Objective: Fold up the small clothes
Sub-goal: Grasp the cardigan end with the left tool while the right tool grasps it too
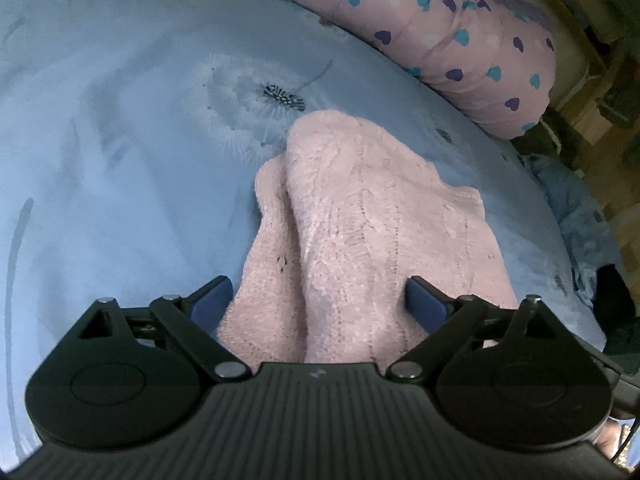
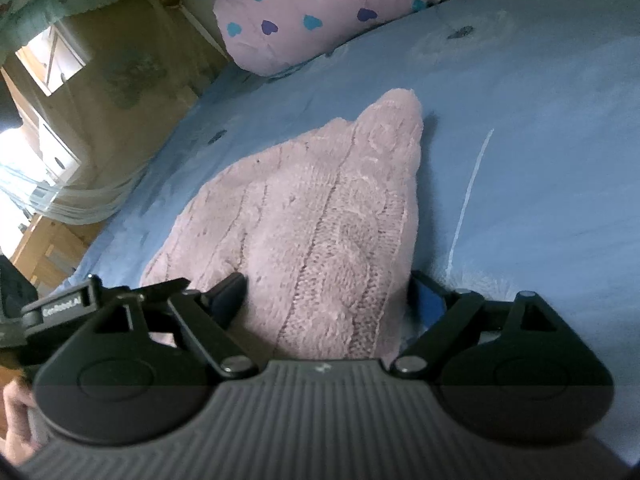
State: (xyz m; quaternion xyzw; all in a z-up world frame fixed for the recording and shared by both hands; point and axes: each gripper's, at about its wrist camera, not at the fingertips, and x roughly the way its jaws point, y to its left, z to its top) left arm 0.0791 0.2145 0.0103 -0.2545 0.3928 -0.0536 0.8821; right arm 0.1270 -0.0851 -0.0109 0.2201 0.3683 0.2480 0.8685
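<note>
On the blue bedsheet (image 1: 120, 160), below the heart-print pillow (image 1: 440, 40), the pink sweater (image 1: 360, 220) lies between both spread-jawed, non-gripping grippers, left (image 1: 320, 300) and right (image 2: 328, 296), open sheet around its edges.

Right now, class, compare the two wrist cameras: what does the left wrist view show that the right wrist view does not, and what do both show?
Only the left wrist view shows a dandelion print on the sheet and a second knit layer peeking out beside the top one.

Only the right wrist view shows a bright window and a long pale streak on the sheet.

Both show the pink knit garment lying on the blue bedsheet, the heart-patterned pillow, and open tongs, left and right, straddling the garment.
</note>
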